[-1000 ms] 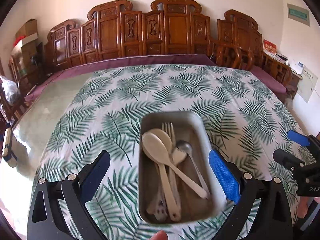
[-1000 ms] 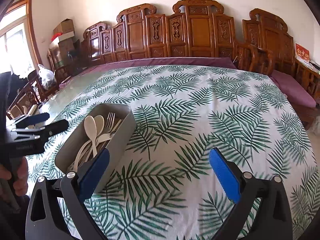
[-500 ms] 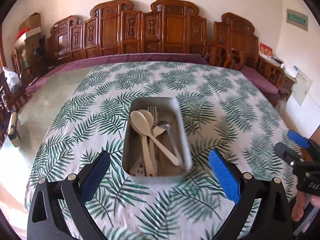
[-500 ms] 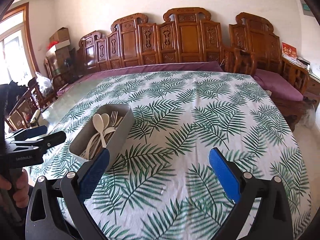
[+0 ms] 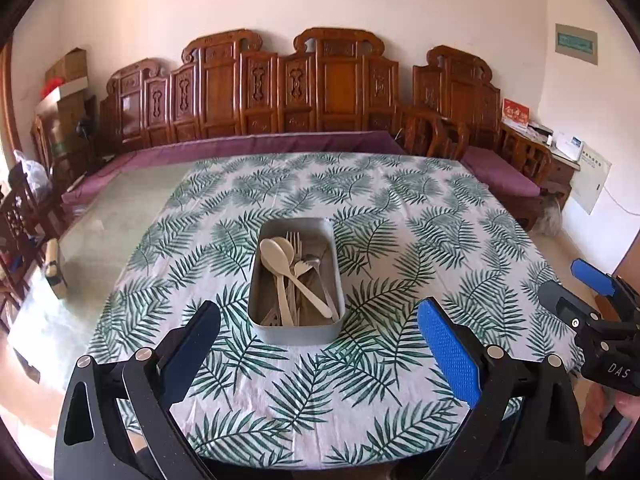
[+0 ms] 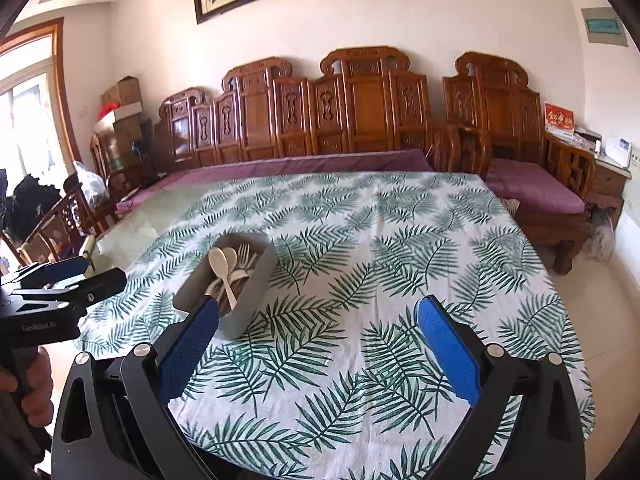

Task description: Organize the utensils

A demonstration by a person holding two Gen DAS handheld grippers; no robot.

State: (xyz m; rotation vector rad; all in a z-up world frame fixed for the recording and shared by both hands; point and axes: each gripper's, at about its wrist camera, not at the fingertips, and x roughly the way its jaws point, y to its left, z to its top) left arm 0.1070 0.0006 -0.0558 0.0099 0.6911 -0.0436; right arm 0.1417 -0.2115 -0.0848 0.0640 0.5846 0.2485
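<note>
Utensils lie heaped in the grey rounded-rectangular tray point(image 5: 295, 330) on your fern-print cloth-covered counter point(image 5: 400, 240): cream plastic spoons point(image 5: 276, 258), forks point(image 5: 294, 240). Your left claw point(image 5: 318, 344) and right claw point(image 6: 318, 344) both gape wide, empty, above the near counter edge.

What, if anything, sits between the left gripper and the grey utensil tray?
Nothing visible. The left gripper, open and empty, faces the grey tray across bare leaf-print tablecloth. The spoons and forks lie inside it, uncovered.
</note>
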